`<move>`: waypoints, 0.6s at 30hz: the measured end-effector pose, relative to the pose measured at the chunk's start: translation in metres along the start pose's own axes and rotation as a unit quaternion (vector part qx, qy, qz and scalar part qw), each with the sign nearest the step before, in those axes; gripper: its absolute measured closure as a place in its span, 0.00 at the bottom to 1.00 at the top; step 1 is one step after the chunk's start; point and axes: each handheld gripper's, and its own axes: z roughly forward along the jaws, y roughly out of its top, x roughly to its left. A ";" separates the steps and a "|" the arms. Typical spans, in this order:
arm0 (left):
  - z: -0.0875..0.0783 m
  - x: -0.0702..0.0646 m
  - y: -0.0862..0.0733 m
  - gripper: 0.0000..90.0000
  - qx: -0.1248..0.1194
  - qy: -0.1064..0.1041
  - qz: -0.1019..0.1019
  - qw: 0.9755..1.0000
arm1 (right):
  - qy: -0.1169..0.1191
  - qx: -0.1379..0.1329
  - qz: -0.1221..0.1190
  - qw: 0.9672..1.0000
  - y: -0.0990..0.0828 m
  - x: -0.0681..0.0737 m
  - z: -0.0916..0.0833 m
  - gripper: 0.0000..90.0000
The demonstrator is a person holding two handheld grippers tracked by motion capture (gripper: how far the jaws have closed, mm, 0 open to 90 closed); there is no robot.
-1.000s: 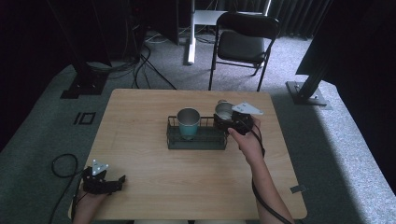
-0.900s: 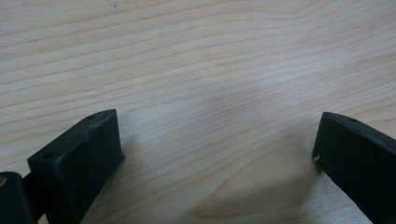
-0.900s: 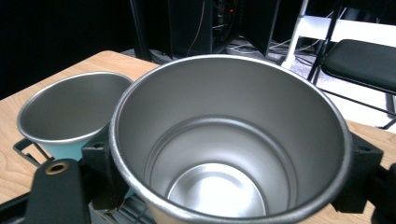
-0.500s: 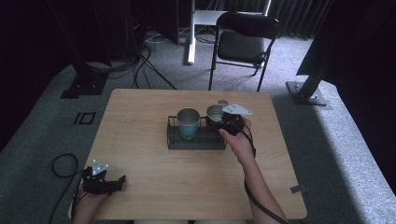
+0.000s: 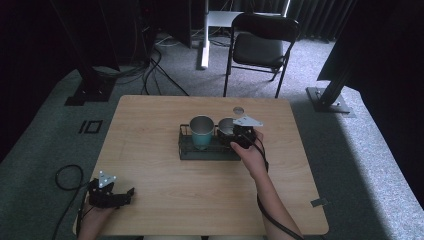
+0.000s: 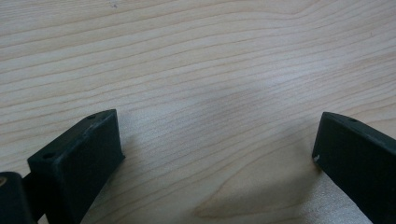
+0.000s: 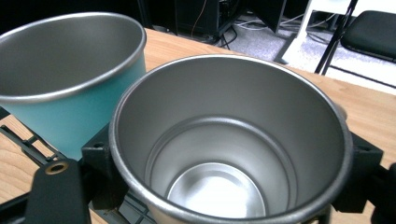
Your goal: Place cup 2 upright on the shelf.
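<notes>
— Right gripper (image 5: 235,137) first, from the high view?
— It hangs over the black wire rack (image 5: 186,150) on the pale wooden table (image 5: 150,125), clamped on a plain steel cup (image 5: 226,127) beside a teal-walled steel cup (image 5: 201,131). A black folding chair (image 5: 260,47) stands on grey carpet behind. The left gripper (image 5: 125,195) rests at the near left corner.
— Left gripper view?
— Bare wood grain, jaws spread wide.
— Right gripper view?
— Both jaws press the plain steel cup (image 7: 229,144) from either side; the teal-walled steel cup (image 7: 70,79) sits just beside it, over the rack.
</notes>
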 end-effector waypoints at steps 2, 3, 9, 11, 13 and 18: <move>0.000 0.000 0.000 0.02 0.000 0.000 0.000 1.000 | 0.000 0.002 -0.001 1.000 -0.002 0.001 0.003 0.20; 0.000 0.000 0.000 0.02 0.000 0.000 0.000 1.000 | 0.000 0.002 -0.001 1.000 -0.003 0.001 0.004 0.20; 0.000 0.000 0.000 0.02 0.000 0.000 0.000 1.000 | -0.001 0.008 -0.001 1.000 -0.007 0.006 0.011 0.20; 0.000 0.000 0.000 0.02 0.000 0.000 0.000 1.000 | -0.003 0.012 -0.001 1.000 -0.009 0.006 0.012 0.20; 0.000 0.000 0.000 0.02 0.000 0.000 0.000 1.000 | -0.003 0.016 0.000 1.000 -0.010 0.006 0.013 0.20; 0.000 0.000 0.000 0.02 0.000 0.000 0.000 1.000 | -0.007 0.023 -0.009 1.000 -0.011 0.006 0.016 0.20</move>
